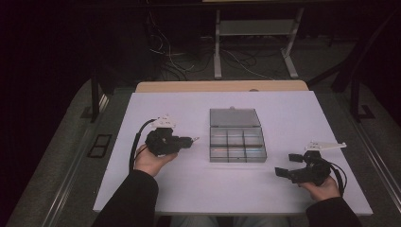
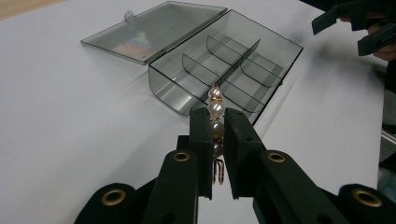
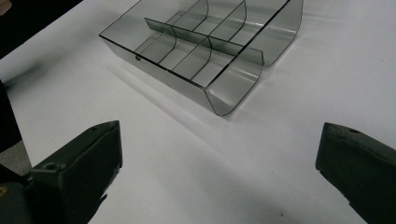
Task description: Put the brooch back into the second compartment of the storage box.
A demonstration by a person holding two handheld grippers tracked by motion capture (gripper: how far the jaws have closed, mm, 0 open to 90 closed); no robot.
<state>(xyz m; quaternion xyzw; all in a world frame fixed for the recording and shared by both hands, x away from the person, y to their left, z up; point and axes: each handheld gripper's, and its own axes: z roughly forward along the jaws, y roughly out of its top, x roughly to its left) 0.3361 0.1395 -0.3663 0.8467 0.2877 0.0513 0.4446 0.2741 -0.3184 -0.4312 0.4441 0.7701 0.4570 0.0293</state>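
Your left gripper (image 2: 215, 135) has its jaws drawn nearly together on a short pearl ornament (image 2: 216, 122): a row of white beads with gold spacers that sticks out past the fingertips, with a small reddish metal clasp or hook hanging below the pads. It looks like an earring or a hair clip; you cannot tell which from here. So the pick-up is done and the piece is off the table.

Take the smoked clear compartment box (image 2: 219, 70) as your landmark. From above, your left gripper (image 1: 188, 140) sits to the left of the box, near it but not touching, with the ornament's tip pointing toward the box's left wall. The box is already open: its lid (image 2: 154, 30) lies flat behind it, and the six compartments look empty, divided by one long wall and curved cross walls.

Your right gripper (image 1: 289, 164) is to the right of the box and nearer you, well apart from it, with its jaws spread wide and nothing between them. It looks across bare white table (image 3: 196, 168) at the box (image 3: 205, 51).

What is left, by my judgement: carry the ornament over a compartment, lower it in, release, and probably close the lid afterwards.
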